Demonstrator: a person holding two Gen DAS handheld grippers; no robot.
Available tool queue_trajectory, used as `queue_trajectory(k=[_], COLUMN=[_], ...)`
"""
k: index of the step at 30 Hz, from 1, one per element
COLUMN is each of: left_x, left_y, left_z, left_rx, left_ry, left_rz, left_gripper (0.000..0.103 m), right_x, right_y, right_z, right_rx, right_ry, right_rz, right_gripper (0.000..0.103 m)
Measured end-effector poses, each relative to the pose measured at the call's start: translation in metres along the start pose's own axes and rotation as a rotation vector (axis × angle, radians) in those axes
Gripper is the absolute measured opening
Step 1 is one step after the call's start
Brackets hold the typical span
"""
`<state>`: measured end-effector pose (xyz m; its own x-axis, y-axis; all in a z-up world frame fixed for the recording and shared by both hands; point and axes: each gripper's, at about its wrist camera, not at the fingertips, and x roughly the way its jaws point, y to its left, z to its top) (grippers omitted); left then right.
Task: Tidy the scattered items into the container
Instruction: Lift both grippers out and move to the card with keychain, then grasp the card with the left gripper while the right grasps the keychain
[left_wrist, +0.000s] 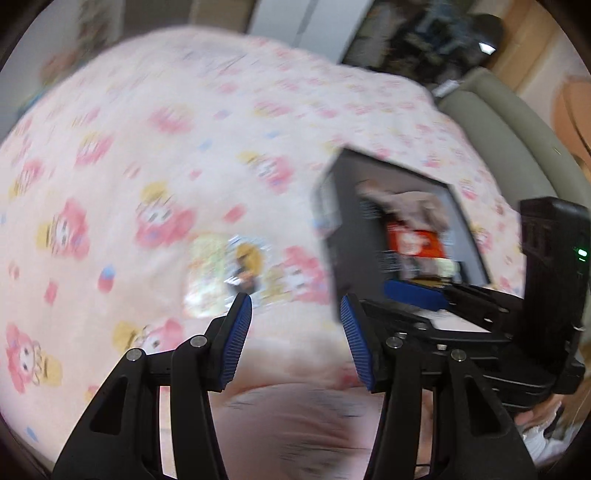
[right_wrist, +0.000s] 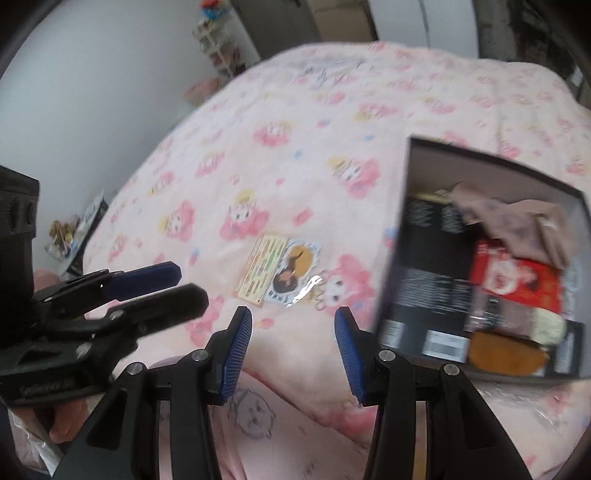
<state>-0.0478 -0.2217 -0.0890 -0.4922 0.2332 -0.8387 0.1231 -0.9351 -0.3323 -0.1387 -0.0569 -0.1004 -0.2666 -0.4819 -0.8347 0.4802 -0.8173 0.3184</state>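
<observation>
Both grippers hang over a bed covered with a pink cartoon-print blanket (right_wrist: 295, 155), pointing steeply down at it.

The right gripper (right_wrist: 293, 317) has its blue-padded jaws standing moderately apart with nothing between them; only blanket shows in the gap. Just ahead of the gap, slightly toward the left jaw, lies a flat sticker sheet in a clear sleeve (right_wrist: 282, 273), resting on the blanket and apart from both pads. Beyond the right jaw and off to that side sits the black box (right_wrist: 410, 258), open at the top. Inside it are a crumpled taupe cloth (right_wrist: 517, 225), a red packet (right_wrist: 513, 280) below that, and an orange-brown oval item (right_wrist: 506, 356) nearest the gripper. To the left of the left jaw the other gripper comes into view from the side, with a hand (right_wrist: 66, 417) beneath it.

The left gripper (left_wrist: 297, 312) also has its jaws moderately apart and empty. This view is smeared by motion, so details are soft, but the sticker sheet (left_wrist: 225, 273) seems to lie just ahead of the left jaw's tip, not touching it. The black box (left_wrist: 332, 229) stands ahead of the right jaw, with the taupe cloth (left_wrist: 410, 210) and red packet (left_wrist: 413, 240) visible inside. The right gripper (left_wrist: 413, 291) crosses in from the right, in front of the box.
</observation>
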Motion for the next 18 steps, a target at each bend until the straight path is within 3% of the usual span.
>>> queue_trajectory(k=[5, 8, 12, 17, 18], left_x=[0.051, 0.077, 0.109, 0.131, 0.133], left_y=[0.063, 0.09, 0.123, 0.132, 0.13], left_z=[-0.008, -0.009, 0.001, 0.006, 0.005], left_rx=[-0.133, -0.181, -0.259, -0.317, -0.313], left_ry=[0.091, 0.126, 0.144, 0.167, 0.169], left_rz=[0.027, 0.028, 0.019, -0.091, -0.12], left_gripper=[0.051, 0.051, 0.051, 0.052, 0.045], right_x=[0.065, 0.084, 0.111, 0.136, 0.141], right_y=[0.013, 0.024, 0.023, 0.012, 0.011], right_z=[0.01, 0.013, 0.012, 0.018, 0.02], right_rx=[-0.028, -0.087, -0.051, -0.016, -0.013], right_ry=[0.128, 0.144, 0.235, 0.26, 0.273], right_rz=[-0.023, -0.082, -0.025, -0.059, -0.07], right_gripper=[0.043, 0.043, 0.043, 0.043, 0.043])
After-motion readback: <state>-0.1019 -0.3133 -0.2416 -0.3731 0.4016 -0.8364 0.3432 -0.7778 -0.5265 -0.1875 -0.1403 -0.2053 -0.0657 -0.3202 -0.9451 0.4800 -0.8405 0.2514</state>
